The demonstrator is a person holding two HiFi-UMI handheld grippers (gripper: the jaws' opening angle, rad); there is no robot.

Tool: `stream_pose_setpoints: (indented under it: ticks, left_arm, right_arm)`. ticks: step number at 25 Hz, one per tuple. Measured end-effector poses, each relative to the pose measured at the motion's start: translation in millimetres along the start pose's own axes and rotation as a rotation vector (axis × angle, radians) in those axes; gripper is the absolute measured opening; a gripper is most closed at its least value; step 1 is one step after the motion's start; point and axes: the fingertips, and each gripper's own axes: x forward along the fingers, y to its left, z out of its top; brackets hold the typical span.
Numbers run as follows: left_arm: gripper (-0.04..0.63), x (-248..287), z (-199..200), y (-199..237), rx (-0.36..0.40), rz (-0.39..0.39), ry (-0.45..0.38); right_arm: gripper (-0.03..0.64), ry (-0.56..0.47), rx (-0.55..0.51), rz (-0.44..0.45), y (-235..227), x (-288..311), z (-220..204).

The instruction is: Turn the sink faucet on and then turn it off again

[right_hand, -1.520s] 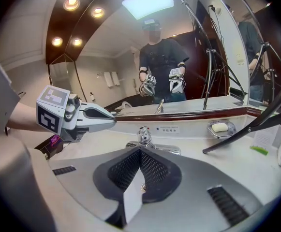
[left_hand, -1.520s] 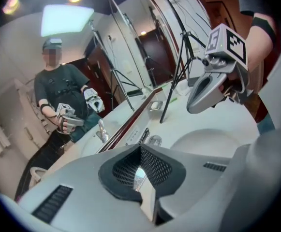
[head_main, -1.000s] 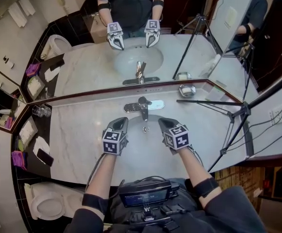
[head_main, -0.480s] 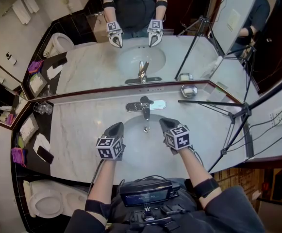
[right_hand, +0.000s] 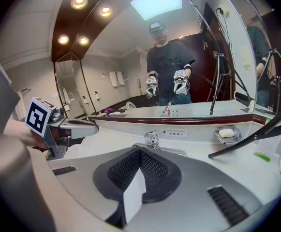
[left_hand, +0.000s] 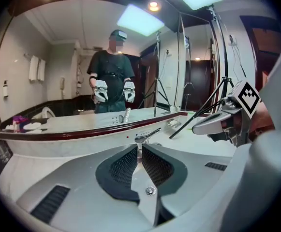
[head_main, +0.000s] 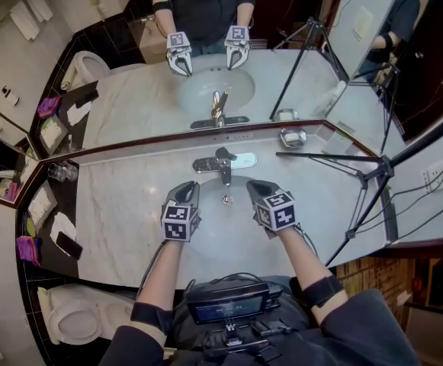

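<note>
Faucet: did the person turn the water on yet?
Not yet, it seems. Done: nothing; no water shows under the faucet. In hand: the left gripper and right gripper hover over the sink, clear of the handle; the left jaws have just been opening a crack, empty, the right are shut. Left: turn it on, then off.
</note>
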Motion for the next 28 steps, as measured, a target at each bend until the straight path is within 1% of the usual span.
stream_pose_setpoints:
  ticks: [3,6,9,11,15,17,19,21,23,28]
  left_arm:
    - [0.068,21,12,-15,0.095,-0.049,0.023]
    - [0.105,43,21,-22,0.186,-0.074,0.024]
    - [0.166,62,26,-33,0.301,-0.098,0.033]
    - [0.201,72,28,-41,0.403,-0.119,0.047]
    - [0.252,93,25,-58,0.632,-0.147,0.065]
    - [0.258,103,24,-65,0.740,-0.160,0.068]
    - [0.258,111,22,-70,0.826,-0.172,0.075]
    - [0.258,118,18,-75,0.882,-0.186,0.087]
    - [0.258,126,15,-78,0.910,-0.198,0.098]
    - [0.256,146,11,-78,0.923,-0.218,0.131]
  right_arm:
    - [0.020,0.000,0.006,-0.005,-5,2,0]
    - [0.020,-0.001,0.011,-0.009,-10,3,2]
    - [0.020,-0.001,0.018,-0.017,-16,2,3]
    - [0.020,-0.001,0.020,-0.025,-21,1,4]
    - [0.020,0.003,0.030,-0.035,-28,1,1]
    - [0.020,0.005,0.035,-0.041,-31,0,1]
    - [0.020,0.007,0.042,-0.048,-34,-1,0]
    - [0.020,0.010,0.051,-0.053,-36,-1,-2]
    - [0.020,0.014,0.059,-0.058,-40,-2,-6]
    - [0.020,0.020,0.077,-0.072,-50,-2,-12]
